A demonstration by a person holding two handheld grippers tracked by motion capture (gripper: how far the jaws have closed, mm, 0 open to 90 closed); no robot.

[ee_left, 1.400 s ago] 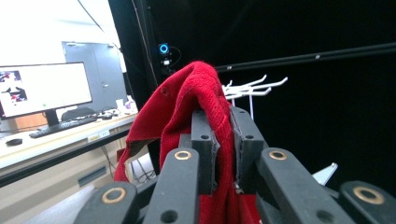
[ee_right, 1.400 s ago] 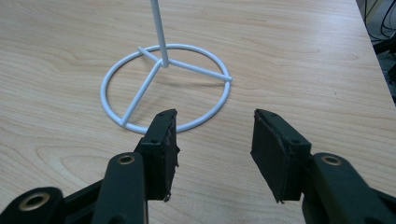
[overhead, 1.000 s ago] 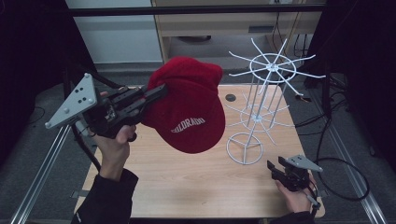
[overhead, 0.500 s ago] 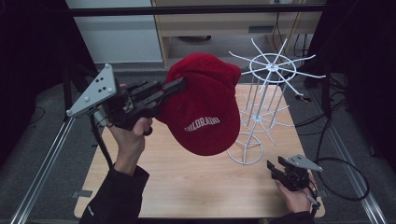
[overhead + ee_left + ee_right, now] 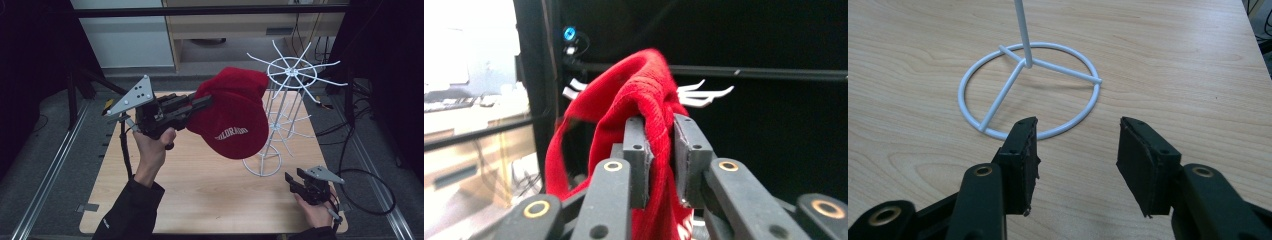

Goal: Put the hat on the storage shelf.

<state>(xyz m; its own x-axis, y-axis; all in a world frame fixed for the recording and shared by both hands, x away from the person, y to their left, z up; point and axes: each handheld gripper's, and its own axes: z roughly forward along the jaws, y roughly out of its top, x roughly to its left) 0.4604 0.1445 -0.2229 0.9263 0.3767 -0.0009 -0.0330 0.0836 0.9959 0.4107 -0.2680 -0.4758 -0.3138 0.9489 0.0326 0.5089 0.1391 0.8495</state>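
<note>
Red beanie [image 5: 232, 117], pinched in my left gripper [image 5: 202, 102] whose jaws just eased slightly, has moved right, nearer the white wire rack [image 5: 285, 100]; my right gripper [image 5: 295, 181] rests unmoved, jaws apart.

A: Any lettering legible?

B: One item. White capitals on the red cap [image 5: 232, 117], along the lower front of its crown in the high view. They seem to read "COLORADO", though they are small and soft.

A: From the left gripper view?

B: White marks low on the same cap [image 5: 644, 115], cut off between the jaws. Unreadable.

A: The white wire stand [image 5: 280, 115], the table [image 5: 200, 195]?

B: No writing legible on either.
</note>
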